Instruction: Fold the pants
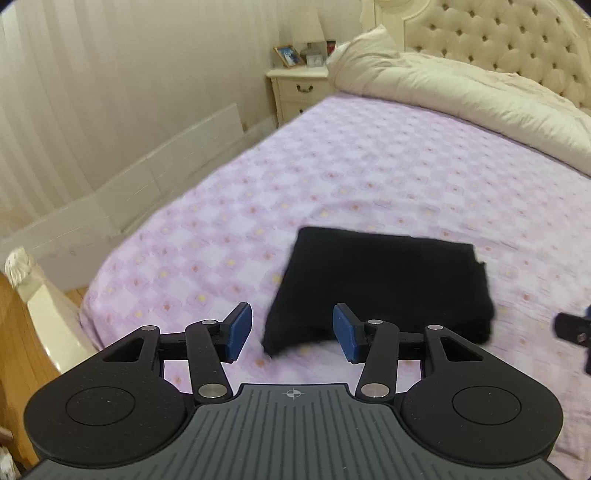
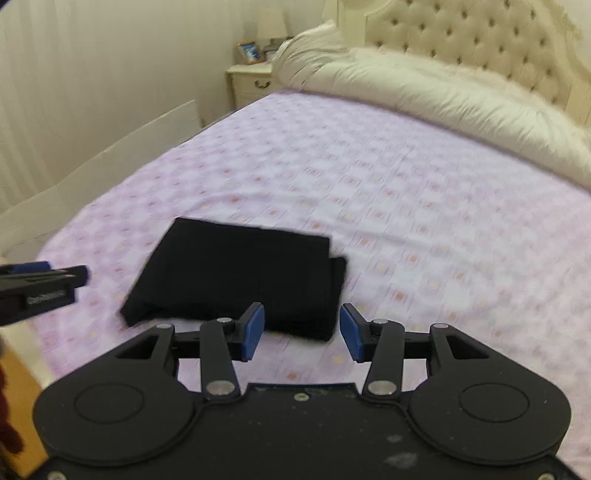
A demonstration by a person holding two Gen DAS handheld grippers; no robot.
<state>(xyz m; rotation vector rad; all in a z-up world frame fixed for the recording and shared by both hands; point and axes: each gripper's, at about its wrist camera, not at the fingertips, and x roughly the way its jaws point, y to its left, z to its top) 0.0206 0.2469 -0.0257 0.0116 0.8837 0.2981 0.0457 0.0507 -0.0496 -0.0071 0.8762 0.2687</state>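
Black pants (image 1: pixel 380 288) lie folded into a compact rectangle on the lilac patterned bedsheet (image 1: pixel 332 177), near the foot of the bed. They also show in the right wrist view (image 2: pixel 240 277). My left gripper (image 1: pixel 292 334) is open and empty, hovering just in front of the bundle's near left corner. My right gripper (image 2: pixel 302 332) is open and empty, just in front of the bundle's near right corner. The left gripper's tip (image 2: pixel 44 277) shows at the left edge of the right wrist view, and part of the right gripper (image 1: pixel 576 328) shows at the right edge of the left wrist view.
A cream duvet (image 1: pixel 461 92) is bunched at the head of the bed under a tufted headboard (image 1: pixel 498 33). A cream nightstand (image 1: pixel 299 92) with a lamp and photo frame stands at the far left. A bed rail (image 1: pixel 110 206) and wooden floor lie left.
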